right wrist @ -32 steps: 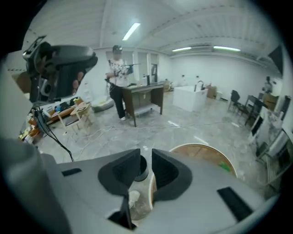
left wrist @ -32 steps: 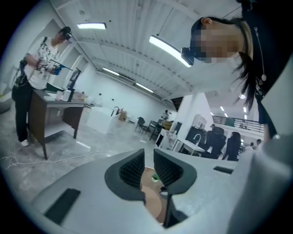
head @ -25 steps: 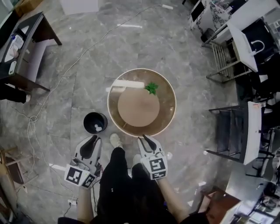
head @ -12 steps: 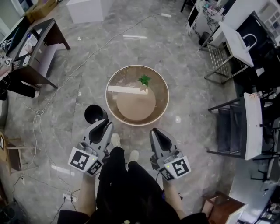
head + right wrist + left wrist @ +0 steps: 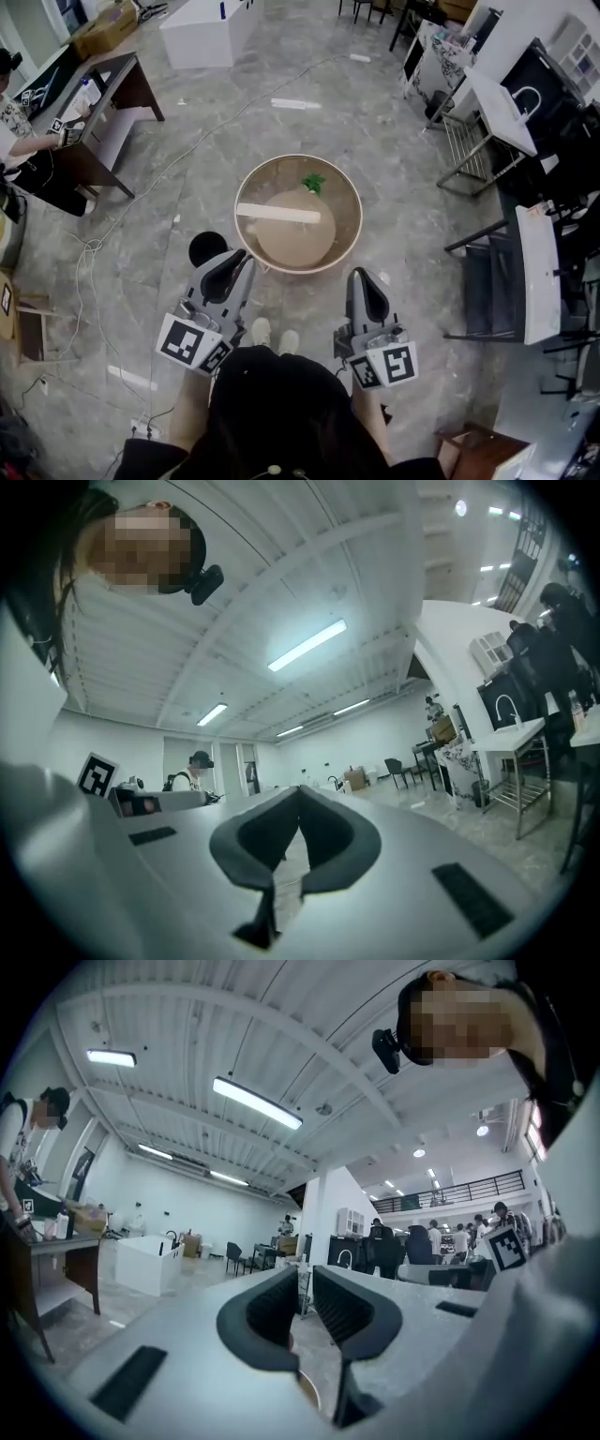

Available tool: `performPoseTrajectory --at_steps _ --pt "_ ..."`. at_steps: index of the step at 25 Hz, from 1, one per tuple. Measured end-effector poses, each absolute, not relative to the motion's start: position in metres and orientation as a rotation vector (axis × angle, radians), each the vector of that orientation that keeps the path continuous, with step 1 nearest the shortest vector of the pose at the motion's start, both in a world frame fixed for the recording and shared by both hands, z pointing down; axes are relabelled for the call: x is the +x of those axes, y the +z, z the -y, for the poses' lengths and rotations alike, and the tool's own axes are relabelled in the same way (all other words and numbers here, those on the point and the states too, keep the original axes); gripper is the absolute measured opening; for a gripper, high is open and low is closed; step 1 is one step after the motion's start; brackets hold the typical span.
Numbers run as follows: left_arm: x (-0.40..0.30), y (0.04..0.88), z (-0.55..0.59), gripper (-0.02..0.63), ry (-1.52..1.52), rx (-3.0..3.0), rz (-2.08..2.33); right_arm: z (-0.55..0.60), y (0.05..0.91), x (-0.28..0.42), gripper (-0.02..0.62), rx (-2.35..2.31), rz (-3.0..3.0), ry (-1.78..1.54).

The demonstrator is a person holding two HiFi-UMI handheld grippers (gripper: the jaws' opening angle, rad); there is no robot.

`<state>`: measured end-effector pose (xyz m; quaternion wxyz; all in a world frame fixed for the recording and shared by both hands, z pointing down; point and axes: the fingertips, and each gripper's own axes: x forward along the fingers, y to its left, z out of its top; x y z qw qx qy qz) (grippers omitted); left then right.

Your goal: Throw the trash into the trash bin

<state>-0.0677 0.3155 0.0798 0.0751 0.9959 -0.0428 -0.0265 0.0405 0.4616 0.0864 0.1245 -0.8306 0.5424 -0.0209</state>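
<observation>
Both are held empty at lower centre: left gripper (image 5: 231,265) jaws closing on air, right gripper (image 5: 364,281) jaws pressed together. Green scrap (image 5: 313,183) is left on the round table (image 5: 349,202), so they're probably just being lined up for a pickup.

The floor (image 5: 187,141) is grey, marbled with paler veins. The round counter (image 5: 352,220) is tan at its centre, ringed in darker glossy brown with a thin pale rim. On its far side lies a bright green leafy scrap (image 5: 313,183). The trash bin (image 5: 207,249), near left of the counter, is black. A white cable (image 5: 150,183) trails over the floor at left. The far-left desk (image 5: 131,80) is dark brown and the far box (image 5: 202,37) white. The person's clothes (image 5: 272,403) are black, the shoes (image 5: 260,331) white.
</observation>
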Motion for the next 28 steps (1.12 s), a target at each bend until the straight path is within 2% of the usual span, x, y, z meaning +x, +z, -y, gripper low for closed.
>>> performPoseTrajectory --at_steps 28 --pt "-0.075 0.07 -0.307 0.04 -0.096 2.992 0.138 -0.466 0.075 0.041 0.002 -2.523 -1.506 -0.059"
